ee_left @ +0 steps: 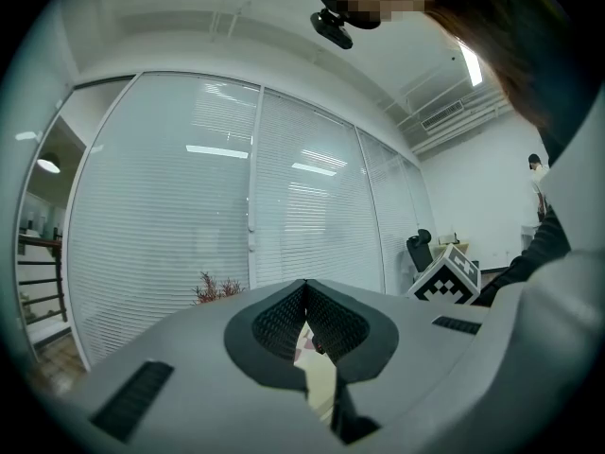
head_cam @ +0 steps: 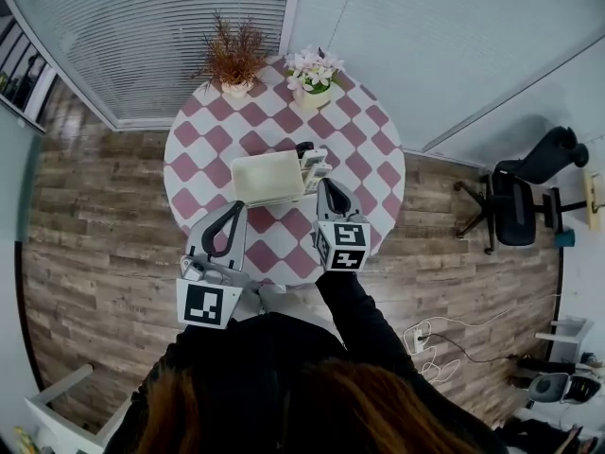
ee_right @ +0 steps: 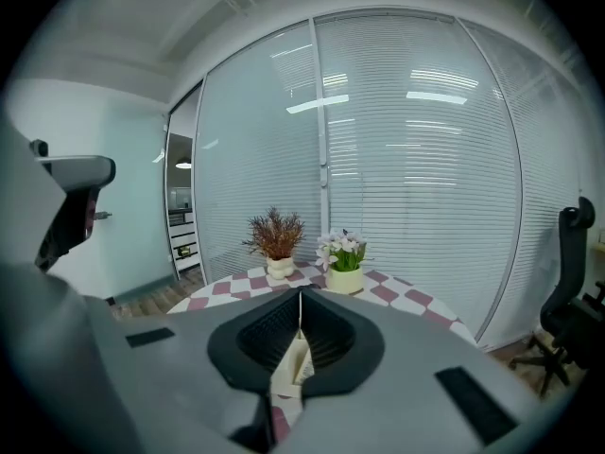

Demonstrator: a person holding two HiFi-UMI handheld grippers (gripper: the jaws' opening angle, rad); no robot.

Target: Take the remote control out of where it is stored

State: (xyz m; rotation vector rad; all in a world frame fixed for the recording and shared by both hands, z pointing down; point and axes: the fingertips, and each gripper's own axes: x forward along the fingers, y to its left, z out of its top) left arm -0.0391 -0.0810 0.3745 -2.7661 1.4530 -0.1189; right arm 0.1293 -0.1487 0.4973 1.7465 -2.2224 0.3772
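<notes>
Our left tongs (head_cam: 233,208) are pressed together with nothing in them, over the near side of the table (head_cam: 378,130). Our right tongs (head_cam: 326,185) are together too and hold nothing. Their tip is just beside a small white holder (head_cam: 314,170). The remote (head_cam: 304,148) stands in that holder, next to a cream box (head_cam: 267,178). A dry red plant (head_cam: 233,60) and white flowers (head_cam: 314,72) sit at the far edge.
</notes>
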